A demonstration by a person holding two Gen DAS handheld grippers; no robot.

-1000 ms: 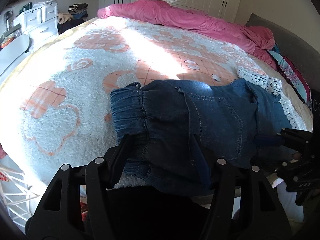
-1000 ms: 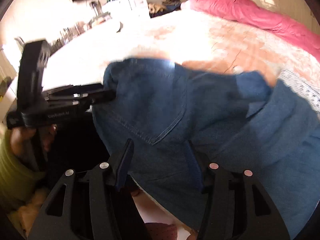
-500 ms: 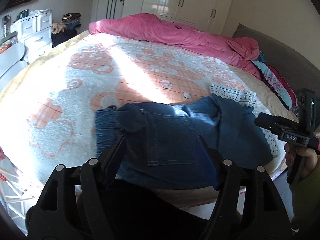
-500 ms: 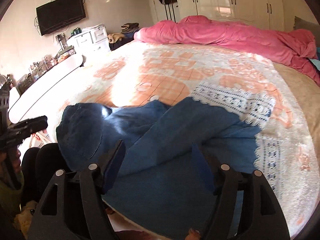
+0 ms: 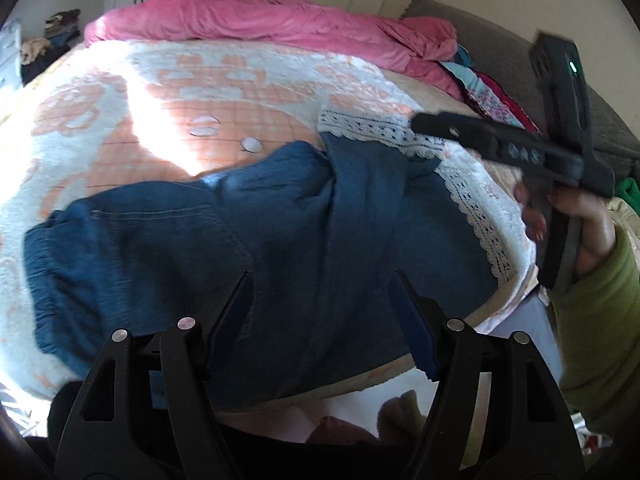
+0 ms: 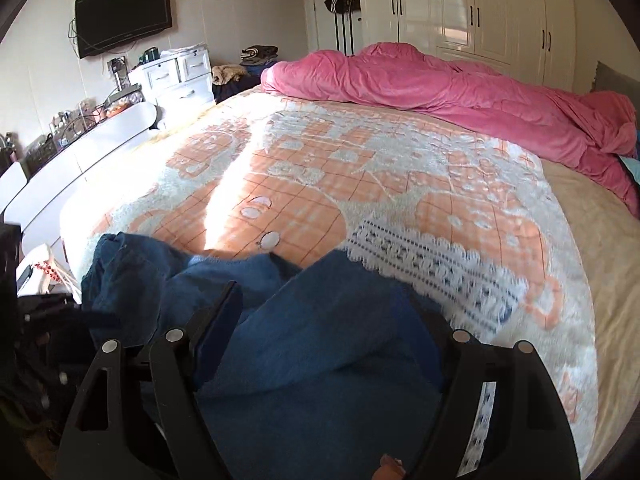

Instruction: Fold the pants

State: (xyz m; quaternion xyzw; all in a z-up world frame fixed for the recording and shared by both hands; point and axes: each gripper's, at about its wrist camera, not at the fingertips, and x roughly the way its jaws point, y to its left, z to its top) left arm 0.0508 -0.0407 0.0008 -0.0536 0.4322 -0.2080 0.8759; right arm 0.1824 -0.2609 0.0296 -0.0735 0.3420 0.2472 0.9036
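Blue denim pants (image 5: 248, 248) lie crumpled near the front edge of the bed, waistband to the left and legs bunched to the right. They also show in the right wrist view (image 6: 304, 320). My left gripper (image 5: 322, 300) is open and empty just above the pants' near edge. My right gripper (image 6: 328, 312) is open and empty over the leg end. The right gripper also shows from the side in the left wrist view (image 5: 420, 124), held in a hand above the bed's right side.
The bed has a white and orange patterned blanket (image 6: 320, 160) with a lace edge (image 6: 432, 264). A pink duvet (image 6: 440, 84) is heaped at the far side. White drawers (image 6: 176, 76) and a long white table (image 6: 80, 148) stand to the left, wardrobes behind.
Both grippers have pulled back from the pants. The right gripper has risen and moved to the right. The pants now lie loose and bunched on the bed.
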